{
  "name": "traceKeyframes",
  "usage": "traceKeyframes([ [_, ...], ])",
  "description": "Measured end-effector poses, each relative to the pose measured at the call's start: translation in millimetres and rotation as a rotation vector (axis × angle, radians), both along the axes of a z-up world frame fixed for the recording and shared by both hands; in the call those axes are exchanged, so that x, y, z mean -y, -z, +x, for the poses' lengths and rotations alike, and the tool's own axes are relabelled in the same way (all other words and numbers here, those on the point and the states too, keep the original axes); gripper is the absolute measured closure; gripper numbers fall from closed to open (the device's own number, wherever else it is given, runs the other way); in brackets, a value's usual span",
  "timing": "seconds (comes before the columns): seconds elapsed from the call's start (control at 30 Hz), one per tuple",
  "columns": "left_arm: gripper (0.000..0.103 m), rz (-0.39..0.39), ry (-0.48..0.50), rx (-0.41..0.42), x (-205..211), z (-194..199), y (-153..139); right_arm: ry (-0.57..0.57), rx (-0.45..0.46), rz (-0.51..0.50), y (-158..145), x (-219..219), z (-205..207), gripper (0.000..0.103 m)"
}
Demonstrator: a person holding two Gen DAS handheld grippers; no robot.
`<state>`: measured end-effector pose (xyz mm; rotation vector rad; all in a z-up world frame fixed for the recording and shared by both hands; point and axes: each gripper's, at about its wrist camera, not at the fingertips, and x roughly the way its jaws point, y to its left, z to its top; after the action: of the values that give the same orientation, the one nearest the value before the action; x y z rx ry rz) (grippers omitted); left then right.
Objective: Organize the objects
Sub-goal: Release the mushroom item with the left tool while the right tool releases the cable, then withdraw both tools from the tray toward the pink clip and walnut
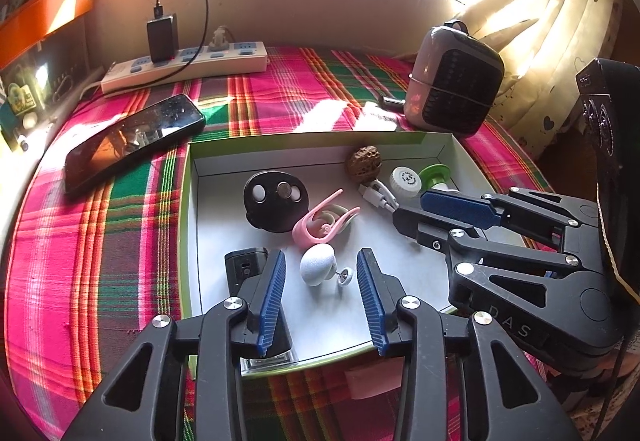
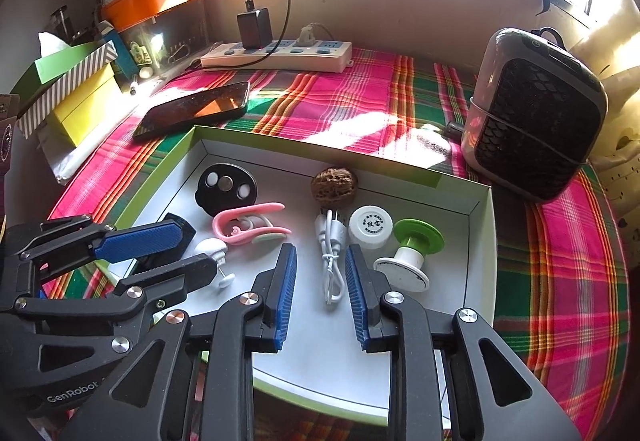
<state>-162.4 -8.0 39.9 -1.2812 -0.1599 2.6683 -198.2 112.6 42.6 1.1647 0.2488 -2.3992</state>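
Observation:
A shallow white tray with a green rim (image 1: 308, 139) (image 2: 482, 237) lies on the plaid cloth. In it are a black oval disc (image 1: 274, 201) (image 2: 226, 185), a pink clip (image 1: 320, 221) (image 2: 250, 225), a white knob (image 1: 318, 263) (image 2: 212, 249), a walnut (image 1: 363, 158) (image 2: 334, 183), a white cable (image 1: 378, 195) (image 2: 332, 253), a white cap (image 1: 406, 181) (image 2: 370, 227) and a green-and-white spool (image 1: 436, 175) (image 2: 412, 253). My left gripper (image 1: 322, 297) (image 2: 176, 245) is open over the knob. My right gripper (image 2: 320, 297) (image 1: 404, 219) is open with the cable between its fingers, empty.
A phone (image 1: 132, 139) (image 2: 192, 115) lies left of the tray. A power strip with a charger (image 1: 184, 65) (image 2: 276, 55) sits along the back wall. A small heater (image 1: 454, 79) (image 2: 532, 113) stands at the right. Boxes (image 2: 72, 93) are stacked at the left.

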Motion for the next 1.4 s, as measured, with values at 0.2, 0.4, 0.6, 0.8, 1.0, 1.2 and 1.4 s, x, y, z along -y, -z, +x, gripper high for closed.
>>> traceKeyframes([
  [0.2, 0.067, -0.006, -0.001, -0.021, -0.1, 10.6, -7.3, 0.006, -0.014, -0.006, -5.8, -3.1, 11.9, 0.069],
  [0.4, 0.066, -0.012, 0.003, -0.028, -1.7, 18.3, -10.1, 0.013, -0.02, -0.015, -8.6, -6.7, 20.9, 0.069],
  [0.6, 0.066, -0.018, -0.003, -0.033, -0.4, 26.5, -11.4, 0.022, -0.031, -0.017, -9.3, -10.5, 29.4, 0.069],
  [0.8, 0.066, -0.027, -0.009, -0.048, 0.6, 35.7, -13.0, 0.032, -0.052, -0.014, -10.5, -15.2, 41.1, 0.069],
  [1.0, 0.066, -0.044, -0.013, -0.076, 2.2, 49.6, -15.5, 0.038, -0.09, -0.014, -15.7, -24.6, 59.6, 0.068],
  [1.2, 0.066, -0.056, -0.013, -0.099, 1.9, 63.4, -16.4, 0.052, -0.116, -0.03, -18.4, -33.2, 76.5, 0.067],
  [1.4, 0.066, -0.05, -0.016, -0.099, 5.2, 69.5, -14.9, 0.045, -0.117, -0.043, -16.9, -35.1, 86.2, 0.067],
])
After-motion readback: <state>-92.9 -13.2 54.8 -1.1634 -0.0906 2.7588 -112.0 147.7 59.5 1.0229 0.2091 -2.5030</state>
